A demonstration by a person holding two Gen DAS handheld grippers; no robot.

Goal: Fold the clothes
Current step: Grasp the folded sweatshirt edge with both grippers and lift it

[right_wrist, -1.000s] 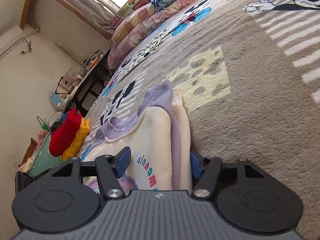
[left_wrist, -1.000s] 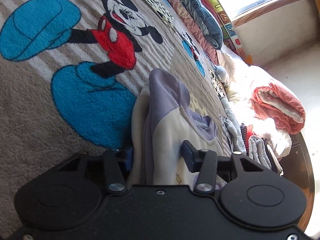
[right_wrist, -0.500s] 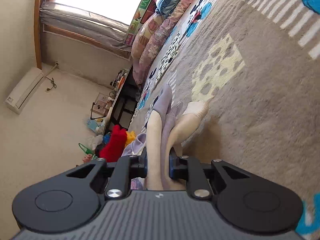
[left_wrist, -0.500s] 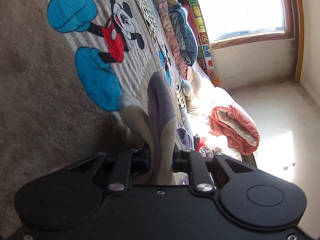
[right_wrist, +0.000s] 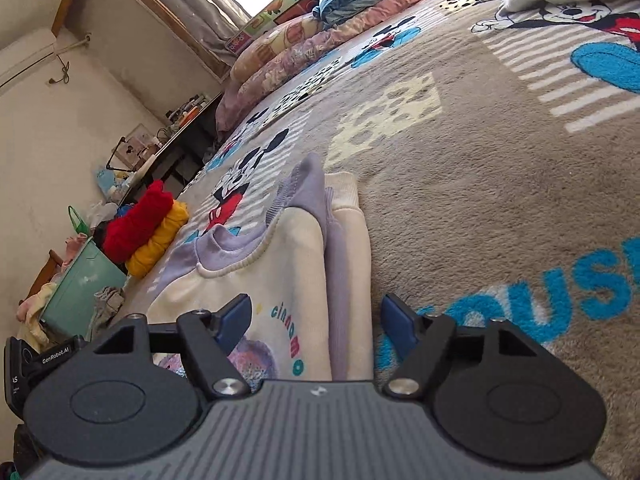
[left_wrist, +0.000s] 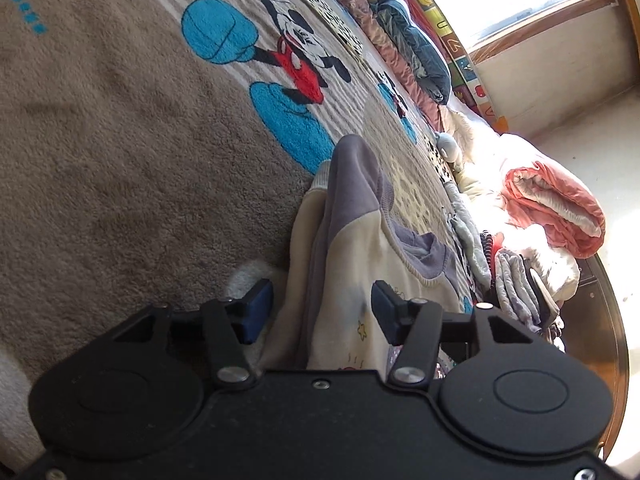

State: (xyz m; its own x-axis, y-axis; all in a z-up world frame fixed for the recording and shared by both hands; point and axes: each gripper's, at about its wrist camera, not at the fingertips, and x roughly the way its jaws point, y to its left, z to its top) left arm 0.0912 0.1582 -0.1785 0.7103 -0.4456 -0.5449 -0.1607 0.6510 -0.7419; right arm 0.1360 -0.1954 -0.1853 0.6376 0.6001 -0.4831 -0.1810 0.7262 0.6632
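Note:
A cream sweatshirt with lilac sleeves and collar lies folded on a brown cartoon-mouse blanket. My left gripper straddles its folded left edge; its jaws are opening and the blue pads stand clear of the cloth. In the right wrist view the same sweatshirt, with printed letters on its chest, lies between the pads of my right gripper. Those jaws are opening too, and neither pad presses on the fabric.
Pillows and folded jeans line the bed's far side under a window. A pink quilt and grey garments sit to the right. Red and yellow rolled clothes and a green bin lie beyond the bed's left edge.
Both grippers went from open to pinching and lifting the sweatshirt's edges, and now stand open again. The garment has dropped back flat, folded, and sits further across the blanket.

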